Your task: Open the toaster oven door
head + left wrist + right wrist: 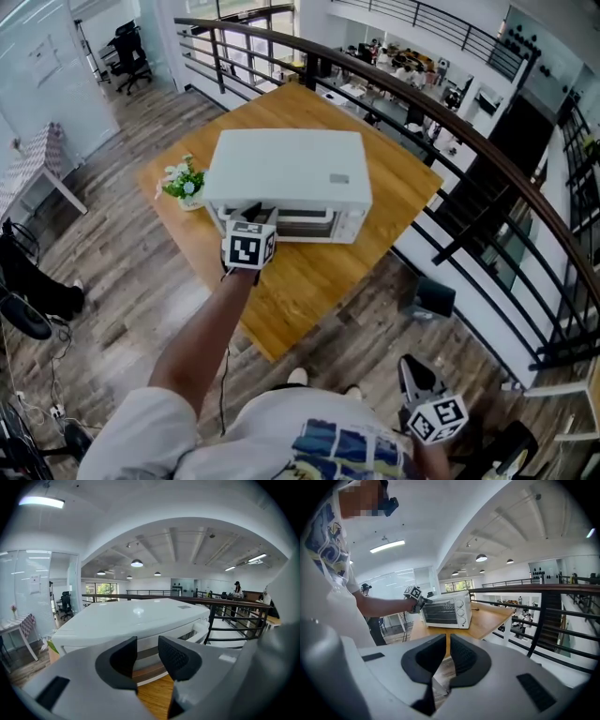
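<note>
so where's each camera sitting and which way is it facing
Head view: on the person's head, looking steeply down at the oven on the table; shows the left arm, left gripper, right gripper.
Left gripper view: on the left gripper, looking along its open jaws at the oven's top front edge.
Right gripper view: low at the person's right side, looking across at the oven's front; shows the shirt and left arm.
Shared: head and right gripper views both show the left gripper at the oven.
</note>
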`<state>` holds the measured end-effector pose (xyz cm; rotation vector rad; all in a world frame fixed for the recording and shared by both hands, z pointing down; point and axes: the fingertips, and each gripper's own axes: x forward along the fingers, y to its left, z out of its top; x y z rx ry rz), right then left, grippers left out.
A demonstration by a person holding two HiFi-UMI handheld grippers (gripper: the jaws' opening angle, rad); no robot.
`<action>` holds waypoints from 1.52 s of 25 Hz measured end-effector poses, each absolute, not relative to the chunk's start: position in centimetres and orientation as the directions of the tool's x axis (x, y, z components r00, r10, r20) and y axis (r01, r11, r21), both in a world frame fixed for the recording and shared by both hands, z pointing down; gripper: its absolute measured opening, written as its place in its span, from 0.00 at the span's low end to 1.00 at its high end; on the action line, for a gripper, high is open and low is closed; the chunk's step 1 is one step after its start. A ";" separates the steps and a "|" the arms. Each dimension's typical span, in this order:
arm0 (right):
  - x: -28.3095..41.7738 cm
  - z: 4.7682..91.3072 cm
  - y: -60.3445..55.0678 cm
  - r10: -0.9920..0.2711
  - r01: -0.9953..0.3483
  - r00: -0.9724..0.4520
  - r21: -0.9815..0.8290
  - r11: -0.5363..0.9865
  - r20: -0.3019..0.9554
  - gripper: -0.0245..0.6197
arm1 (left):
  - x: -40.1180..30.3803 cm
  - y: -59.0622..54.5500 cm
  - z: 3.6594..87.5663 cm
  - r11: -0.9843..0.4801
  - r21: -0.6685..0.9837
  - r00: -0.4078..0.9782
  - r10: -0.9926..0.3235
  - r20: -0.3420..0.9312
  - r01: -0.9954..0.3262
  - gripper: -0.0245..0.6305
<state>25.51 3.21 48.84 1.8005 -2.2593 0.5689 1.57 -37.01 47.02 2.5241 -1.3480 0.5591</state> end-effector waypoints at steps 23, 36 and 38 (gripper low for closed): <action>23.9 48.7 3.2 -0.893 -0.966 -0.249 -0.163 0.201 0.374 0.07 | 1.1 -36.6 47.8 -0.539 0.055 0.503 -0.739 0.448 -0.841 0.23; 23.9 48.7 3.4 -0.892 -0.965 -0.255 -0.163 0.207 0.374 0.07 | 1.1 -35.1 48.0 -0.538 0.057 0.503 -0.740 0.445 -0.841 0.23; 23.8 48.9 3.5 -0.890 -0.962 -0.262 -0.169 0.213 0.373 0.07 | 1.0 -34.9 48.1 -0.537 0.059 0.503 -0.740 0.446 -0.842 0.23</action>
